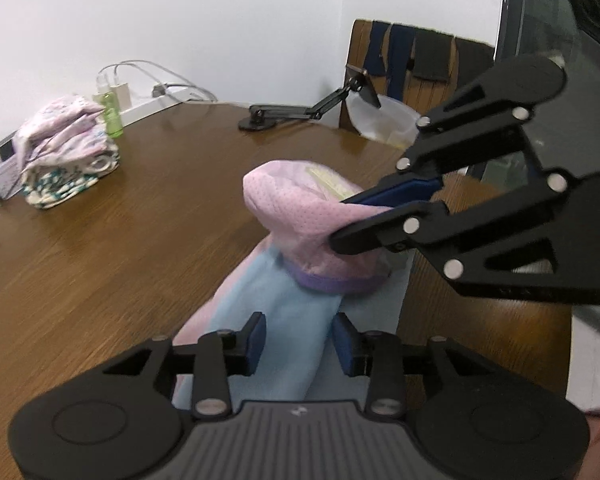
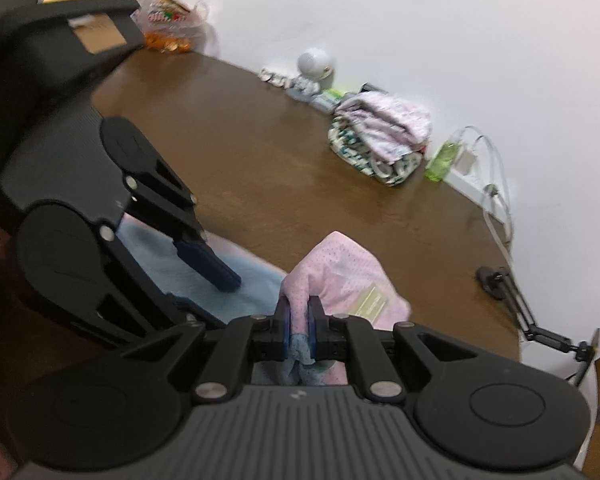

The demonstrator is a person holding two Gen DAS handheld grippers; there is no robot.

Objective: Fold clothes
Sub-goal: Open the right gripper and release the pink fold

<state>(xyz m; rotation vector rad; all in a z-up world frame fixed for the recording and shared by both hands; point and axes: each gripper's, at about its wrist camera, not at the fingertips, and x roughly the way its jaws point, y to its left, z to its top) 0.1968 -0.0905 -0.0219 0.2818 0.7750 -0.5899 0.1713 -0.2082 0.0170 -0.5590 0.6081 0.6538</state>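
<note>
A pink and light-blue garment lies on the brown wooden table. My right gripper is shut on a pink edge of the garment and holds it lifted and doubled over the blue part. It also shows in the left wrist view, coming in from the right. My left gripper is open, its blue pads on either side of the blue part of the garment, low over it. In the right wrist view the left gripper sits at the left, over the blue cloth.
A stack of folded patterned clothes sits at the far left by the wall, with a green bottle and cables beside it. A black phone stand and a wooden chair are at the far edge. A bag of snacks sits far off.
</note>
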